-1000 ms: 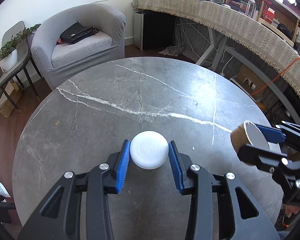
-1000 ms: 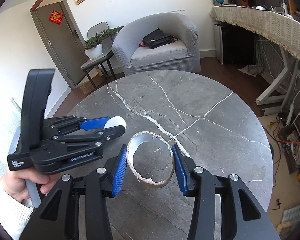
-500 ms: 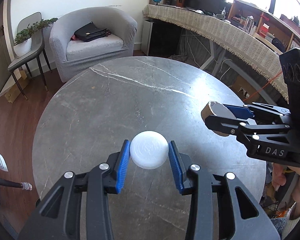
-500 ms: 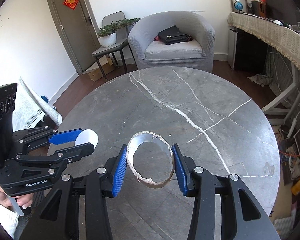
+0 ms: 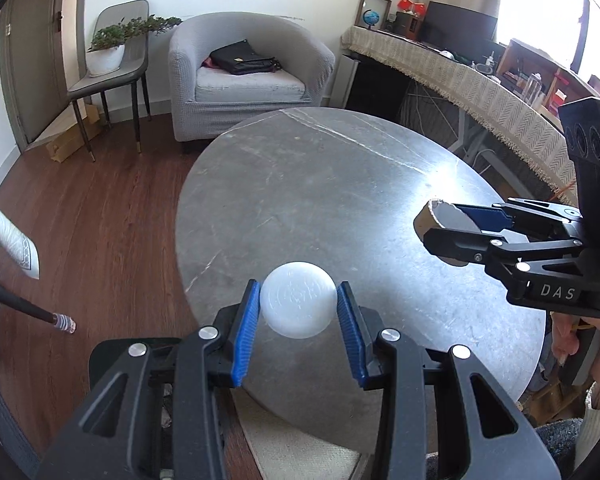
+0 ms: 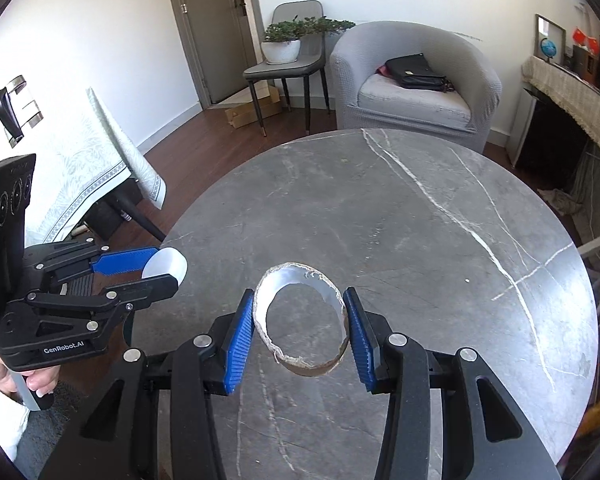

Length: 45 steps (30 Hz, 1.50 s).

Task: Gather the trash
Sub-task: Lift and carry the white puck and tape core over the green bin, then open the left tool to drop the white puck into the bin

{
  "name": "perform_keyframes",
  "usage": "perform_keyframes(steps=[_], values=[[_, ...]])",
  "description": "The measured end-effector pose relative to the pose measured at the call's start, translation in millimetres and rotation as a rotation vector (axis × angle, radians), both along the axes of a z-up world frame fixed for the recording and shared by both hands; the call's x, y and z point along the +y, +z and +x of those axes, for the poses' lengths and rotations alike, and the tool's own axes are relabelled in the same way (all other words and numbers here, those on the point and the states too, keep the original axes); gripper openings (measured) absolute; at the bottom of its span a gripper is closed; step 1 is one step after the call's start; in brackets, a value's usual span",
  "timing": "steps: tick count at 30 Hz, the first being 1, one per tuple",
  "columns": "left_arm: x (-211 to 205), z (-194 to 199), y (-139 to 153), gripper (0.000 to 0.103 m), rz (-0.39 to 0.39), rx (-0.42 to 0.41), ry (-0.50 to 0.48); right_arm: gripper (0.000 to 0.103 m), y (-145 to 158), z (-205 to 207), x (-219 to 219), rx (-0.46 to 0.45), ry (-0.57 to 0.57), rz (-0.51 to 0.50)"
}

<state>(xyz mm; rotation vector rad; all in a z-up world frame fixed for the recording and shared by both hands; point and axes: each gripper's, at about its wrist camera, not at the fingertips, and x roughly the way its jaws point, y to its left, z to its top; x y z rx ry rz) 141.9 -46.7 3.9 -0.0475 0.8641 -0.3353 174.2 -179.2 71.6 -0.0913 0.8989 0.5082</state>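
Already the left gripper fingers clamp a white round lid and the right gripper fingers pinch a torn cardboard ring above the counter; the thin ring could buckle and drop

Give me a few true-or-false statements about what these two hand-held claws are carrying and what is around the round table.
1. The left gripper grips a white round lid between its blue pads. True.
2. The right gripper is empty. False: it is shut on a torn cardboard ring, squeezed into an oval.
3. A black bag lies on the seat of the grey armchair. True.
4. The potted plant stands on the marble table. False: it stands on a grey chair by the door.
5. The ring rests flat on the table. False: it is held up in the pads.
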Motion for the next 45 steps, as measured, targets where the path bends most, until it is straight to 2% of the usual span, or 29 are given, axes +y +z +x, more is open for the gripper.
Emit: perform_keyframes(steps=[8, 19, 22, 27, 34, 39, 41, 43, 45], values=[[68, -12, -9, 0.042, -0.004, 0.014, 0.107, 0.045, 4, 2, 58, 0.002, 0.079, 0.006], [147, -16, -72, 0.042, 0.026, 0.158, 0.216, 0.045, 3, -7, 137, -0.026, 0.202, -0.01], [159, -17, -89, 0.042, 0.063, 0.199, 0.238, 0.045, -6, -3, 151, -0.021, 0.231, -0.005], [176, -17, -117, 0.042, 0.057, 0.276, 0.258, 0.045, -23, 9, 176, 0.013, 0.259, 0.007], [202, -14, -156, 0.042, 0.046, 0.391, 0.27, 0.045, -27, 7, 222, 0.02, 0.321, -0.013], [215, -17, -177, 0.042, 0.043, 0.45, 0.269, 0.045, -42, 7, 250, 0.057, 0.36, -0.022], [217, -19, -182, 0.042, 0.07, 0.455, 0.264, 0.045, -48, 7, 259, 0.072, 0.368, -0.03], [219, -20, -183, 0.044, 0.079, 0.452, 0.258, 0.045, -55, 8, 267, 0.088, 0.372, -0.042], [224, -22, -182, 0.057, 0.076, 0.447, 0.262, 0.045, -63, 10, 272, 0.107, 0.373, -0.052]])
